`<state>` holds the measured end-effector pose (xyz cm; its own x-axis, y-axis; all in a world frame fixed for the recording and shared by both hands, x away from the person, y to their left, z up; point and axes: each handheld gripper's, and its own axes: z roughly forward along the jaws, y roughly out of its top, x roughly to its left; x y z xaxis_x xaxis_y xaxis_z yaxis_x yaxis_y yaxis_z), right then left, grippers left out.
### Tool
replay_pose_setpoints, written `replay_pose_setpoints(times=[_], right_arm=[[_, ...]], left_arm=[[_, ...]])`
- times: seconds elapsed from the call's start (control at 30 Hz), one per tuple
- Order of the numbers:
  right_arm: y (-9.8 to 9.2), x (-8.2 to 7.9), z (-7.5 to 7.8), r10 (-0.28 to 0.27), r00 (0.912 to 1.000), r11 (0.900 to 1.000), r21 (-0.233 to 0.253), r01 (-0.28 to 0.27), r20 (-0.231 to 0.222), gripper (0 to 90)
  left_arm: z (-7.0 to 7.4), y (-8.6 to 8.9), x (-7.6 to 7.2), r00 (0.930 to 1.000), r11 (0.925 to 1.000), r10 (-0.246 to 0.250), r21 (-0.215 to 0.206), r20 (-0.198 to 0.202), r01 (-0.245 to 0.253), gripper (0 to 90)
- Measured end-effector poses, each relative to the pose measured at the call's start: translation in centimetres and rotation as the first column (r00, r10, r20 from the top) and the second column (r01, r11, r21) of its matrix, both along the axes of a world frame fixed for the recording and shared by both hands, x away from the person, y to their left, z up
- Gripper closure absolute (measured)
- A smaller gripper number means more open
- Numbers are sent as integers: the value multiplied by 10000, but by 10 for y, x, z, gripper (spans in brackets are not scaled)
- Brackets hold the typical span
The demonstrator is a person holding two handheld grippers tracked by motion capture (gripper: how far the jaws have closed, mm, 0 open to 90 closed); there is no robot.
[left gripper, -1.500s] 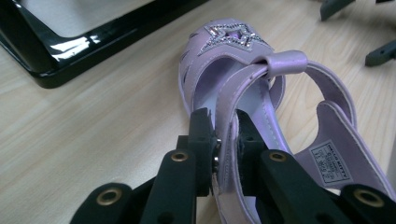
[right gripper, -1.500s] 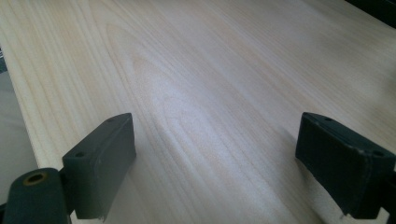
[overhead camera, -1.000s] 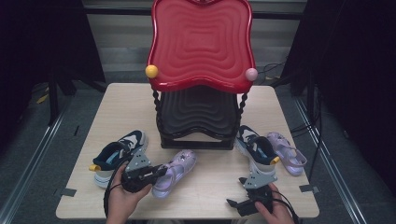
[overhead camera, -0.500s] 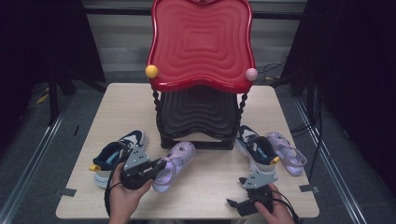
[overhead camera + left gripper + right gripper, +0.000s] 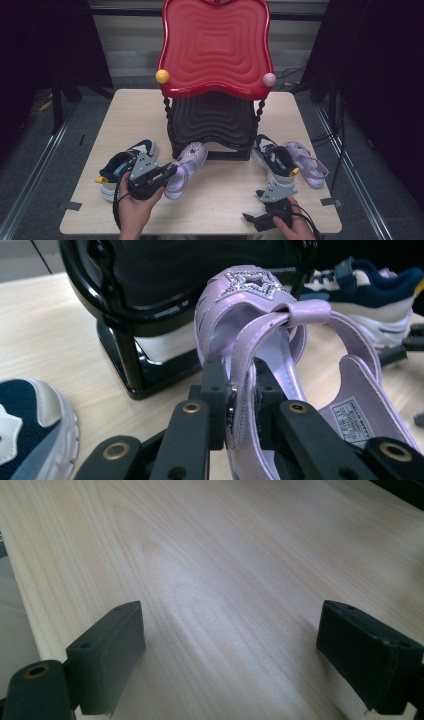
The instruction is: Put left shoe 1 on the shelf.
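A lilac sandal (image 5: 187,162) with a glitter star (image 5: 252,282) hangs tilted in front of the rack's black lower shelf (image 5: 212,122), its toe at the shelf's front edge. My left gripper (image 5: 167,172) is shut on its side strap (image 5: 243,405). A navy sneaker (image 5: 125,162) lies just left of that hand. At the right, a second navy sneaker (image 5: 272,157) and a second lilac sandal (image 5: 306,164) lie side by side. My right gripper (image 5: 252,217) rests low by the table's front edge, jaws wide open (image 5: 230,655) over bare wood.
A two-tier rack stands mid-table, with a red wavy upper shelf (image 5: 215,47) on twisted black posts, a yellow ball (image 5: 162,76) and a pink ball (image 5: 269,79) at its corners. The wooden table (image 5: 220,200) is bare between the hands. Dark floor and cables surround it.
My left gripper has carried the lilac sandal forward and rightward toward the rack, so its toe now reaches the lower shelf. The right gripper has stayed put.
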<state>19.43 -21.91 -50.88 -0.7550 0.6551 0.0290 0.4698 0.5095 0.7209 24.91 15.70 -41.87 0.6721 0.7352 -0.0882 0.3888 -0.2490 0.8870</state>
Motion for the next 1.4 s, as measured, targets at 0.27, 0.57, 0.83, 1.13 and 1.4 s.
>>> replay_pose_setpoints(times=[0.27,0.57,0.83,1.13,1.4], right_arm=[[0,0,0,0,10000,10000,-5,0,0,112],[0,0,0,-3,10000,10000,-3,3,-3,112],[0,0,0,-3,10000,10000,7,3,3,112],[0,0,0,-2,10000,10000,7,2,6,112],[0,0,0,-4,10000,10000,-3,4,8,112]], left_arm=[[9,-7,2,9985,9987,450,-248,315,-442,804],[18,-19,8,9923,9929,1107,-488,557,-1080,805],[21,-34,15,9858,9883,1491,-454,769,-1459,805],[25,-42,22,9736,9764,2103,-701,886,-2045,805],[27,-51,31,9611,9658,2531,-859,1103,-2445,806]])
